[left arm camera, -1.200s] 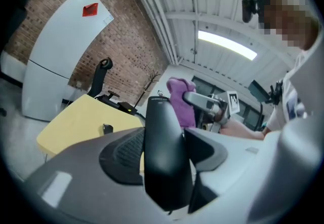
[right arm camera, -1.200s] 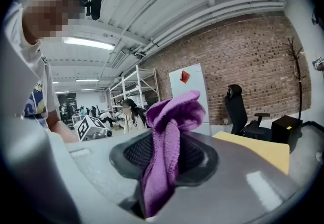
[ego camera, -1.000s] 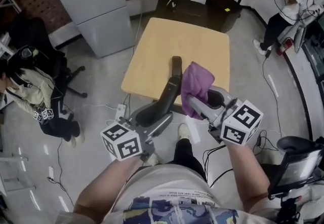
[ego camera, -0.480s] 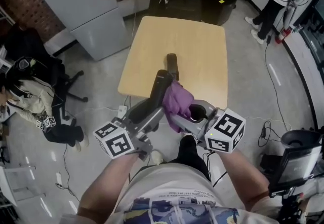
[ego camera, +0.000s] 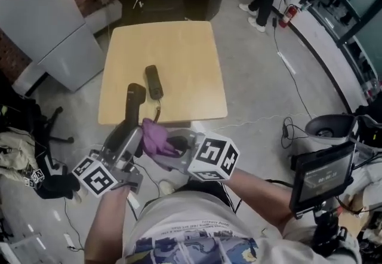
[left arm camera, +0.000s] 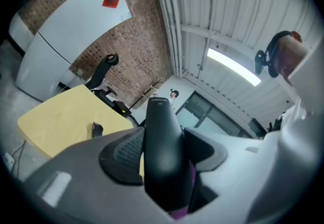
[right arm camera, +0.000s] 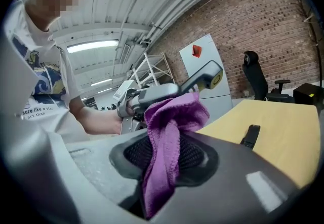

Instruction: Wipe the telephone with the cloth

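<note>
Handset (left arm camera: 161, 121) in the left gripper (left arm camera: 164, 154), cloth (right arm camera: 169, 116) in the right gripper (right arm camera: 167, 159), both held at the near edge of the table (ego camera: 179, 60).
Left gripper's jaws are clamped on the lower end of the black handset. In the head view the handset sticks out toward 12 o'clock, its tip showing against the yellow table's near edge. Right gripper's jaws are pinched tight on the bunched purple cloth, and its loose folds spill out past the pads. The cloth sits at 4 o'clock of the handset, right beside its lower half; whether the two touch is unclear. A second black piece (ego camera: 153, 81), small and oblong, lies flat on the table at 1 o'clock of the handset's tip.
</note>
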Demonstrator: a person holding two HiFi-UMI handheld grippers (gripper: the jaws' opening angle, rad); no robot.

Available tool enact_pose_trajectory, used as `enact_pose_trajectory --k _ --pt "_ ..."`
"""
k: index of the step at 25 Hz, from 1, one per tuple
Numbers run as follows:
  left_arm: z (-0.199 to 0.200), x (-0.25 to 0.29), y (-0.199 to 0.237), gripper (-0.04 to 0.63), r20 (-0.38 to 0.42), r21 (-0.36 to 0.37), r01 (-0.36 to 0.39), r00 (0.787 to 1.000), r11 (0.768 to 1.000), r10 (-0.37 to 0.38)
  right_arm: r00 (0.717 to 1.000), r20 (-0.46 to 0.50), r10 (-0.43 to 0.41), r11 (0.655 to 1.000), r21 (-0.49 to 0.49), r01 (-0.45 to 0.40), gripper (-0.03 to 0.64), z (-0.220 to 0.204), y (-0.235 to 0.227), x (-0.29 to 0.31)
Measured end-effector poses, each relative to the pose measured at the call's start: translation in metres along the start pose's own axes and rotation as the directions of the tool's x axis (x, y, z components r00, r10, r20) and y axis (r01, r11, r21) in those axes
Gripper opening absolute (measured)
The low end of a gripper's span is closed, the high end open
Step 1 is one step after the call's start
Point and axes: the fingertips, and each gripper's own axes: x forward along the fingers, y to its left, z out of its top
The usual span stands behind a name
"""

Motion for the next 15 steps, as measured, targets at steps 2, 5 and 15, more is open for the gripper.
enact_pose_trajectory --k 2,5,15 --pt "-0.002 0.001 -0.004 0.256 -0.001 0.002 0.009 1.000 1.000 -0.009 1.000 -0.013 0.000 1.000 0.000 0.000 0.109 -0.005 0.004 -0.003" --pt "-0.007 0.002 -0.011 0.256 0.000 0.001 0.021 1.000 1.000 -0.021 1.000 -0.006 -0.015 1.000 -0.002 0.015 0.109 -0.007 0.001 -0.014" --pt "-0.010 0.013 -0.016 0.256 0.003 -0.048 0.070 0.998 0.996 -0.069 0.991 0.060 -0.119 0.993 0.002 0.119 0.109 0.031 -0.055 -0.030"
